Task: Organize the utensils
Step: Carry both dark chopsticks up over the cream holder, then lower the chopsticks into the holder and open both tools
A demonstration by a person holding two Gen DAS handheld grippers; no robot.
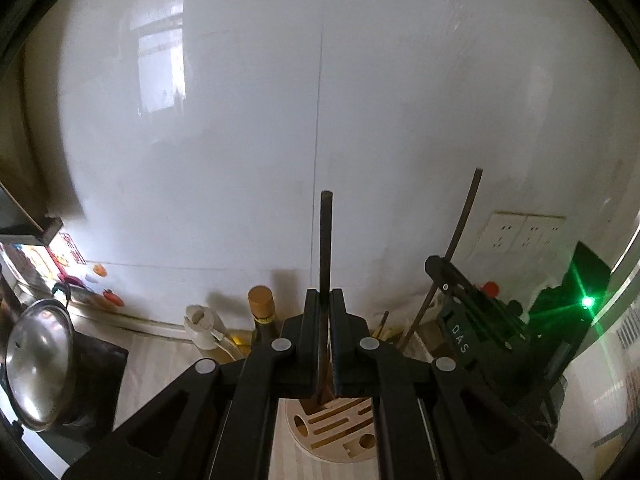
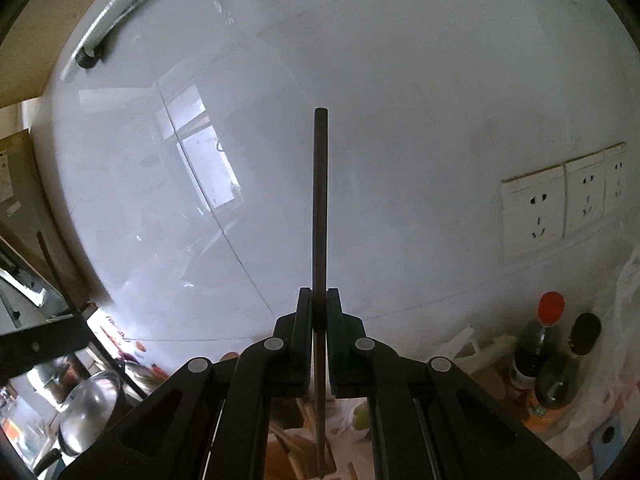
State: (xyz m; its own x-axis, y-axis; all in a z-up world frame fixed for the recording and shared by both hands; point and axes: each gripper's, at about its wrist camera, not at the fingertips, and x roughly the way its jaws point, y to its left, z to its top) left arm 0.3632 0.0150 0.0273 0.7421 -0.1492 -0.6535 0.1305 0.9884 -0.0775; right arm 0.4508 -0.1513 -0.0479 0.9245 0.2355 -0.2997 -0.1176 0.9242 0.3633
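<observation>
The left gripper (image 1: 325, 300) is clamped on a dark chopstick (image 1: 325, 240), which stands nearly upright between the jaws, its blunt top rising well above the fingertips against the white wall (image 1: 240, 140). The chopstick's lower end shows just above a round wooden utensil holder (image 1: 336, 432) with slots and round holes cut in its top; whether the tip touches the holder cannot be told. Behind and to the left of the holder stand a cork-topped bottle (image 1: 262, 308) and a white bottle (image 1: 202, 326), close together near the foot of the wall. At the far left a steel pot lid (image 1: 38, 364) sits by the counter's edge.

The right gripper (image 1: 474, 308) appears to the right in the left wrist view, pinching a second chopstick (image 1: 460, 240) that leans across the wall outlets (image 1: 524, 234) (the fisheye bends it into a curve). In its own view the right gripper (image 2: 319, 304) is closed tight on that chopstick (image 2: 320, 208), which runs straight up the middle and extends below the jaws. Wall sockets (image 2: 560, 208) lie to the right, with a red-capped bottle (image 2: 540, 336) and a dark-capped bottle (image 2: 576, 356) crowded beneath them. Above both chopsticks the wall is bare and open.
</observation>
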